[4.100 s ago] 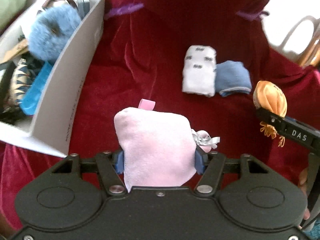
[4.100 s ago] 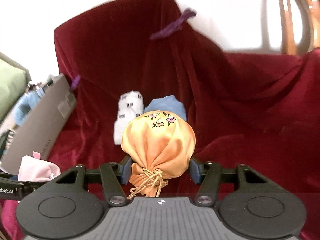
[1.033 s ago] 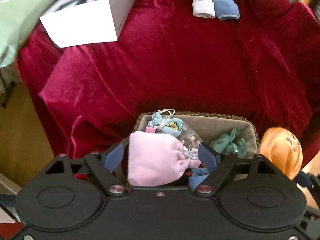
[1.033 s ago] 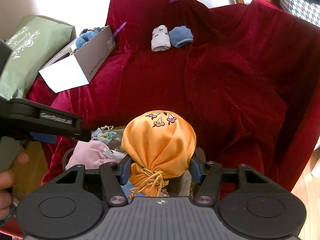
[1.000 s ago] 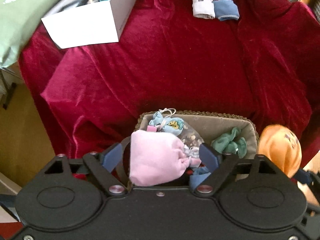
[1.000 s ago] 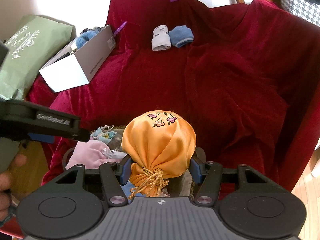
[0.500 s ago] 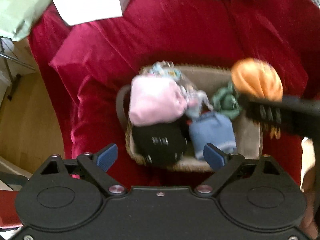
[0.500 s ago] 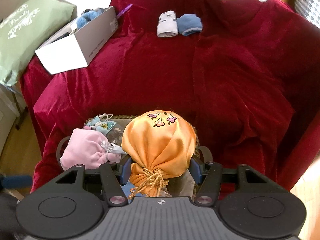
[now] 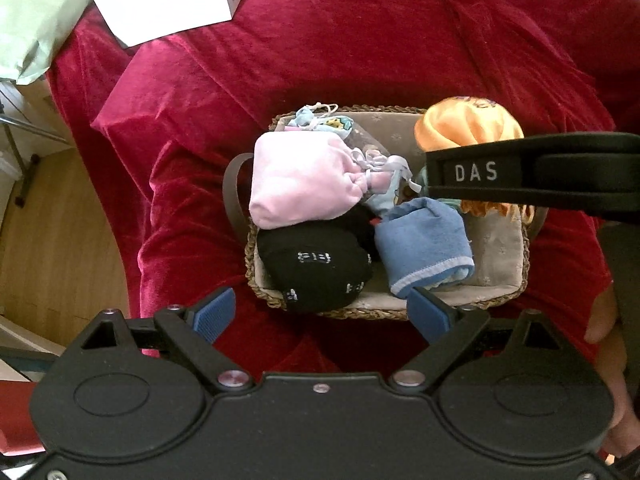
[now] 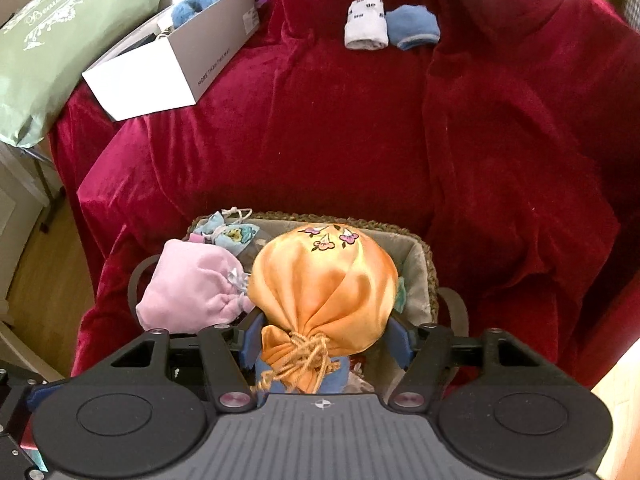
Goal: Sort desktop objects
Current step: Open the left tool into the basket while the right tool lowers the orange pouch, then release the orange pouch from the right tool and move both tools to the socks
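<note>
R gripper [image 10: 324, 338] jaws opening w/ round satin orange pouch [image 10: 324, 284] between, over woven basket [image 10: 428, 268]; L gripper [image 9: 322, 312] spread, empty.

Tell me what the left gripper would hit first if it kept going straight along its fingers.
Probably the black sock at the near end of the woven basket. It lies between and just ahead of the open left gripper, though depth is hard to judge here.
</note>
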Motion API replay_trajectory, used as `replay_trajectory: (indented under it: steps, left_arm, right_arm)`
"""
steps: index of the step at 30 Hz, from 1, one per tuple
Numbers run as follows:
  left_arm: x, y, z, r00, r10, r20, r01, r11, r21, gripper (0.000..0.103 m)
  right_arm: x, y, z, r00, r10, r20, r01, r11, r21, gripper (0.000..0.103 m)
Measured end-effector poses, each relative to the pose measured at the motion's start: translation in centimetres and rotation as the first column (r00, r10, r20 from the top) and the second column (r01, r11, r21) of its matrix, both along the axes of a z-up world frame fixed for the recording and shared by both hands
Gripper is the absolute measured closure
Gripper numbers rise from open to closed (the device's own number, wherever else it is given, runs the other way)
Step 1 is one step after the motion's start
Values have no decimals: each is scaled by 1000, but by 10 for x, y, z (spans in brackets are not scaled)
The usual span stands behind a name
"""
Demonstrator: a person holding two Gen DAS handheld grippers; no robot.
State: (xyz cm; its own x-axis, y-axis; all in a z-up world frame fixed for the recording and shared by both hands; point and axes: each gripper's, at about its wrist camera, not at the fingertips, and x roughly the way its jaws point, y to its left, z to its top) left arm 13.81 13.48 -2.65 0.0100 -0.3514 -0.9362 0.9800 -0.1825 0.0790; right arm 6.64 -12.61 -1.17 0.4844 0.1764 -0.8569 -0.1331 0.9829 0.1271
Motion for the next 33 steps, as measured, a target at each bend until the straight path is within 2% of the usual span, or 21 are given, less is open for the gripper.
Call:
replay_trajectory:
  steps: [4,6,13,15,18,26,33]
  left_arm:
    - [1,0,0,1000,-25,0,25,1000,-1,13]
    - [1,0,0,999,-32,1,32,999,-1,13]
    - [2,1,1,999,-53,0,53,999,-6,13]
    - [3,1,3,998,-61,-4,61,998,-7,13]
    - [4,1,5,997,-75,-3,75,997,-11,13]
    - [1,1,1,993,-119,-15,120,992,34,13]
    - [0,2,0,991,-134,2,134,990,40,13]
  right_arm:
    - [-2,-4,0,1000,-12,-5,12,1000,27,34]
    - [-5,-8,2,1000,-15,-4,15,999,50,28]
    - [-14,-24,11,999,-52,6,51,994,91,27]
    - [-17,-31,14,998,-66,8,65,993,99,24]
    - [-24,-40,16,996,-88,15,86,992,90,16]
    - [-39,-57,16,996,-88,16,88,996,34,11]
    - [-46,-64,14,994,-107,25,107,994,7,11]
